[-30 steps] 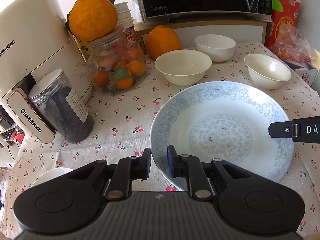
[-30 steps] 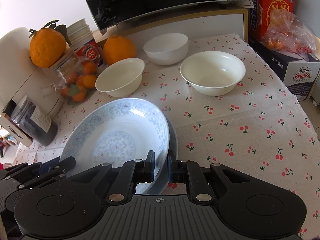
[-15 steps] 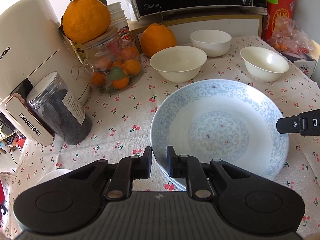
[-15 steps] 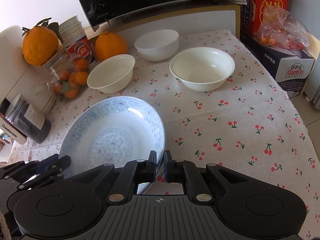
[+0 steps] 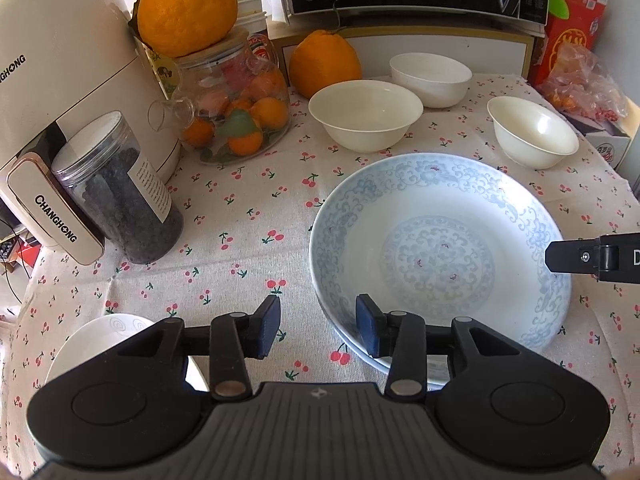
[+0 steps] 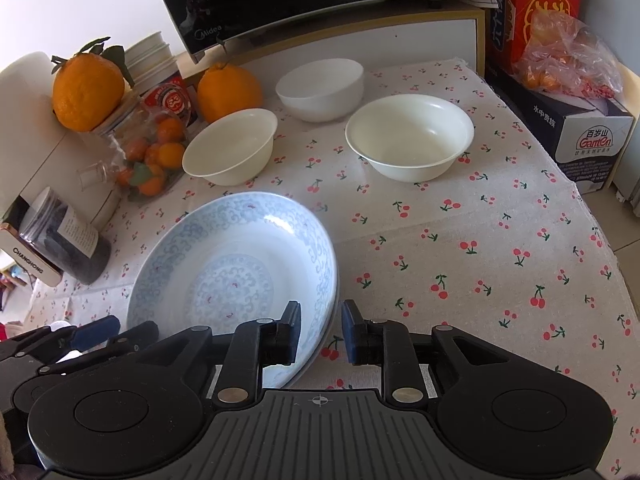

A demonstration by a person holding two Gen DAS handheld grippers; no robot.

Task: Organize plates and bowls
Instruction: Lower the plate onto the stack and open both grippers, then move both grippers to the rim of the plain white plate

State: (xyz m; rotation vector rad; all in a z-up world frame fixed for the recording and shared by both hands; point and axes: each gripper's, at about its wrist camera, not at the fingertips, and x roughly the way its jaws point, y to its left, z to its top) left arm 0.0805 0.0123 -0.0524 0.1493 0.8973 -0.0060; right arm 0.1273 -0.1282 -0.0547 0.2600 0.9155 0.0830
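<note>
I hold both grippers tilted down over the desk (image 5: 248, 248). My left gripper (image 5: 317, 330) has just been opening; its jaws stand apart around the near left rim of the blue-patterned plate (image 5: 436, 248), not pressing it. My right gripper (image 6: 320, 332) has also just been opening, its jaws astride the plate's right rim, pads clear. The plate lies on another plate, of which only an edge shows. Three white bowls (image 5: 366, 114) stand behind it.

Two wrist fisheyes, close, angled down over opposite plate (image 5: 440, 248) edges, sharing tablecloth (image 6: 460, 248), bowls
</note>
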